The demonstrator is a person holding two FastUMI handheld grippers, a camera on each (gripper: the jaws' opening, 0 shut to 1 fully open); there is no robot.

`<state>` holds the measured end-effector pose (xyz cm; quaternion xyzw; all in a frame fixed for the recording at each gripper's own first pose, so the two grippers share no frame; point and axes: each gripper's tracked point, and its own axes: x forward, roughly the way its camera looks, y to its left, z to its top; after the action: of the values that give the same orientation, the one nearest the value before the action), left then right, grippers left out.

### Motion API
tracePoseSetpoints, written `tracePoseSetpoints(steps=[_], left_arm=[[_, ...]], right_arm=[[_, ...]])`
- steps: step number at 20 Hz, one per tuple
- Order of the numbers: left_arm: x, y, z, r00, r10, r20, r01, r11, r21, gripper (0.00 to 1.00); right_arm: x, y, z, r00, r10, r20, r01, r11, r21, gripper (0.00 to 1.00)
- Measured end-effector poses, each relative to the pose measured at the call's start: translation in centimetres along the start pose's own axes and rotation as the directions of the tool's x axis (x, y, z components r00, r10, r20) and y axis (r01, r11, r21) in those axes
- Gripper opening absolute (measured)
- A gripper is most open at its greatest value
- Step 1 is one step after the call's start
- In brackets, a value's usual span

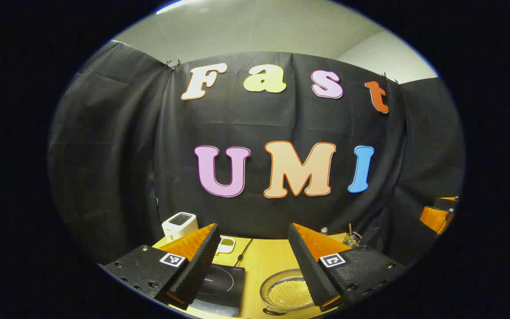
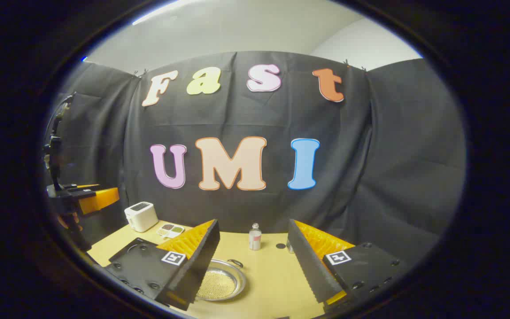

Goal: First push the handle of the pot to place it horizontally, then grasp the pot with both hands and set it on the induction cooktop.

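The pot (image 1: 288, 292) is a shallow silver pan holding small golden beads, low in the left gripper view to the right of the black induction cooktop (image 1: 219, 285). A dark handle end (image 1: 274, 311) shows at its near rim. My left gripper (image 1: 253, 235) is open above the table, nothing between its fingers. In the right gripper view the pot (image 2: 222, 281) lies partly behind my left finger (image 2: 193, 261), with a small loop handle (image 2: 235, 262) at its far rim. My right gripper (image 2: 253, 223) is open and holds nothing.
On the yellow table (image 2: 272, 274) stand a white toaster (image 2: 141, 216), a small divided dish (image 2: 171, 229) and a small bottle (image 2: 255, 237) near the back wall. A cable (image 1: 242, 252) runs from the cooktop. The other gripper (image 2: 86, 199) hovers at far left.
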<state>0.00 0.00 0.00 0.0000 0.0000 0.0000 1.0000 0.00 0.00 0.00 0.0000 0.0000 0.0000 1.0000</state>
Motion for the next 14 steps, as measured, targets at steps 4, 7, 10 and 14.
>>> tracePoseSetpoints(steps=[4,7,10,14], left_arm=[[-0.4,0.2,0.1,1.0,-0.012,0.011,0.012,1.0,0.019,0.9],[-0.3,-0.3,0.3,0.999,-0.033,0.016,0.032,0.999,0.042,0.94],[-0.3,-0.7,0.3,0.999,-0.039,0.015,0.038,0.998,0.052,0.9],[-0.3,-1.2,-0.4,0.999,-0.05,-0.001,0.05,0.997,0.052,0.9]], right_arm=[[-0.2,-0.5,-0.4,1.0,-0.02,-0.012,0.02,1.0,0.017,0.96],[-0.4,-1.0,-0.5,0.999,-0.039,-0.012,0.039,0.999,-0.009,0.96],[-0.8,-0.9,-0.4,0.999,-0.036,-0.011,0.036,0.999,-0.016,0.98],[-1.2,-1.6,-0.6,0.999,-0.039,-0.01,0.039,0.999,0.018,0.96]])
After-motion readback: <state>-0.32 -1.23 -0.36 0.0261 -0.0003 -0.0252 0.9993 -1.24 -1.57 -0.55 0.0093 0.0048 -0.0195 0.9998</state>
